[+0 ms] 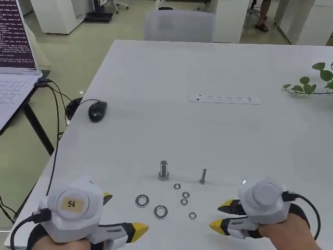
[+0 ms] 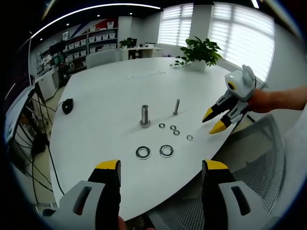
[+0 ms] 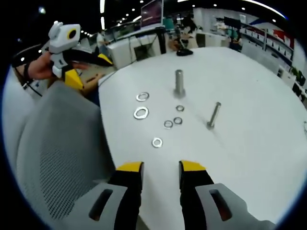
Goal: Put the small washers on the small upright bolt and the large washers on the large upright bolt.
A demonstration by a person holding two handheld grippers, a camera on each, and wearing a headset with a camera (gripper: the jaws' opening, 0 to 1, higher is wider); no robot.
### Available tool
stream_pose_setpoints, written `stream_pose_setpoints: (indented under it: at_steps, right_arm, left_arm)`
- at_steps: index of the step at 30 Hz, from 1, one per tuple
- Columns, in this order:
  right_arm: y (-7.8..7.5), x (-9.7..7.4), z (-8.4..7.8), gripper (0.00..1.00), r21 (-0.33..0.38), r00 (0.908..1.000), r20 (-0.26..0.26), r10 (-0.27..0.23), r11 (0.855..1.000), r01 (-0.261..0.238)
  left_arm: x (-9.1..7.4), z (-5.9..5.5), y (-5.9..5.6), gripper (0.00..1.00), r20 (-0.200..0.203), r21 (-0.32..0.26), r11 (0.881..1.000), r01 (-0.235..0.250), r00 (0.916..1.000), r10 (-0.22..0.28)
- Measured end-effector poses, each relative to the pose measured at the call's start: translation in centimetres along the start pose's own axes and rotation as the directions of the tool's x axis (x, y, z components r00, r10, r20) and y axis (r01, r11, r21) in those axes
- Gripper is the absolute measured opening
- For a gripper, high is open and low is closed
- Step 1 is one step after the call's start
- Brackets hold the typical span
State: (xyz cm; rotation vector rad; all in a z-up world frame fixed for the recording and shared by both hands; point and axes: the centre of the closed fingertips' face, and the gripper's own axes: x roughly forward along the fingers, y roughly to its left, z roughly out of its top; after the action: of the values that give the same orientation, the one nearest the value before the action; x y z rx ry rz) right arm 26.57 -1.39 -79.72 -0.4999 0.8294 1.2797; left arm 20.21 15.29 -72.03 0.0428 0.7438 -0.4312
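The left tool (image 1: 123, 212) hangs over the near edge of the desk (image 1: 208, 135) with its jaws spread wide and nothing between them. The right tool (image 1: 221, 214) hovers over the same edge, off to the right, its jaws apart by a narrower gap and also empty. Between the two, flat on the desk, lie two large washers (image 1: 161, 211) side by side, nearer the left tool, and four small washers (image 1: 184, 201) in a loose scatter, nearer the right tool. Just beyond them stand the large upright bolt (image 1: 163, 170) and, to its right, the small upright bolt (image 1: 203, 176), both bare. By my judgement the task has not begun: no washer is on a shaft, and all six are left to lift and thread. The small washers are tiny and their holes are hard to make out. The bolts' threads cannot be read, and the hands holding the tools are cut off at the bottom of the head view. Farther off on the desk lie a mouse (image 1: 97, 110) and a power strip (image 1: 224, 99).
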Motion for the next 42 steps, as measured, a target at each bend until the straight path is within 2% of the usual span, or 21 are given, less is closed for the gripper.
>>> stream_pose_setpoints:
  at_steps: [4,9,13,14,16,21,23,26,31,34,36,38,42]
  right_arm:
    - [-0.2,1.9,0.5,0.29,-0.122,0.9975,-0.069,0.016,0.992,-0.025]
    - [0.2,3.4,1.4,0.25,-0.189,0.994,-0.095,0.055,0.979,-0.072]
    - [0.5,4.3,0.5,0.24,-0.284,0.9812,-0.181,0.067,0.952,-0.117]
    - [0.4,4.3,0.7,0.24,-0.281,0.9843,-0.169,0.053,0.954,-0.099]
    - [0.6,4.4,1.2,0.23,-0.309,0.9839,-0.163,0.073,0.943,-0.121]
    - [0.5,4.6,1.3,0.22,-0.376,0.9743,-0.207,0.089,0.912,-0.163]
    - [0.6,4.6,1.2,0.22,-0.407,0.9691,-0.228,0.093,0.895,-0.182]
    - [0.8,4.6,1.1,0.21,-0.438,0.9625,-0.255,0.093,0.876,-0.201]
    - [0.8,4.8,1.2,0.14,-0.464,0.9586,-0.274,0.08,0.862,-0.204]
    - [0.8,4.8,1.1,0.14,-0.467,0.9569,-0.28,0.078,0.86,-0.207]
    - [0.7,4.8,1.1,0.14,-0.447,0.9581,-0.274,0.082,0.871,-0.203]
    - [0.7,4.7,1.1,0.14,-0.443,0.9607,-0.265,0.083,0.874,-0.198]
    - [0.6,4.6,1.1,0.13,-0.393,0.9689,-0.23,0.091,0.902,-0.178]
  left_arm:
    - [0.0,0.1,0.0,0.68,0.004,-0.003,1.0,-0.007,1.0,0.007]
    - [-0.2,0.1,0.1,0.68,0.009,-0.015,1.0,-0.014,0.9999,0.014]
    - [-0.3,0.0,0.3,0.67,0.017,-0.035,0.999,-0.018,0.9997,0.019]
    - [-0.4,-0.1,0.3,0.67,0.017,-0.036,0.999,-0.02,0.9996,0.02]
    - [-0.4,-0.2,0.5,0.67,0.016,-0.037,0.999,-0.023,0.9996,0.024]
    - [-0.4,-0.3,0.9,0.67,0.015,-0.042,0.999,-0.028,0.9995,0.028]
    - [-0.4,-0.2,1.0,0.67,0.01,-0.035,0.999,-0.03,0.9995,0.03]
    - [-0.3,0.1,1.1,0.67,0.013,-0.029,0.999,-0.028,0.9995,0.028]
    - [0.0,0.6,1.1,0.67,0.01,-0.011,1.0,-0.02,0.9997,0.02]
    - [0.2,0.8,1.1,0.67,0.01,-0.003,1.0,-0.014,0.9999,0.014]
    - [0.2,0.9,1.1,0.67,0.009,0.004,1.0,-0.01,0.9999,0.01]
    - [0.3,1.2,1.1,0.67,0.012,0.011,1.0,-0.008,0.9999,0.008]
    - [0.3,1.2,1.2,0.67,0.014,0.012,1.0,-0.009,0.9999,0.009]
